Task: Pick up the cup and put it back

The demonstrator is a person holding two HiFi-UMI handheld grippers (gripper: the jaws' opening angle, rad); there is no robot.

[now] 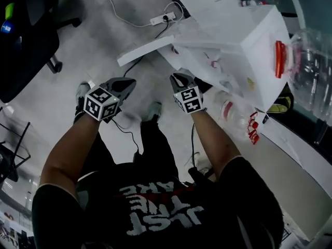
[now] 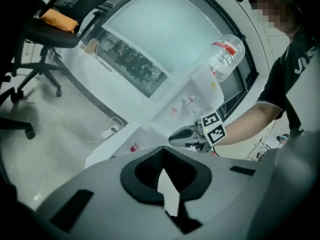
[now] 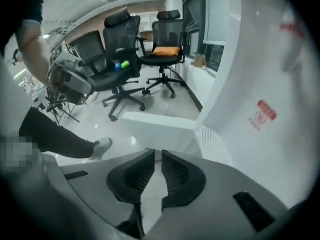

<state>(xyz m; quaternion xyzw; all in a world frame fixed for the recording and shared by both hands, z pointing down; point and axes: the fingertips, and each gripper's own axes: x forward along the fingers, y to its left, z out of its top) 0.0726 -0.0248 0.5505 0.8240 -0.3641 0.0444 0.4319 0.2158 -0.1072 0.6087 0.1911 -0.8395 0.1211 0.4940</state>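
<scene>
A white water dispenser (image 1: 244, 45) stands tilted across the head view's upper right. Below its front sits a small clear thing with a red band (image 1: 226, 109), which may be the cup; I cannot tell for sure. My left gripper (image 1: 129, 83) hangs over the floor, left of the dispenser, jaws together and empty. My right gripper (image 1: 179, 79) points steeply down close to the dispenser's lower edge, also shut with nothing in it. In the right gripper view the pads (image 3: 157, 154) leave only a thin slit. In the left gripper view the pad tips (image 2: 162, 151) meet.
A clear water bottle (image 1: 311, 66) tops the dispenser. A white panel (image 1: 145, 50) juts from its base. A power strip (image 1: 162, 18) and cable lie on the grey floor. Black office chairs (image 3: 120, 59) stand behind, one with an orange cushion (image 3: 166, 50). The person's shoes (image 1: 150, 110) are below the grippers.
</scene>
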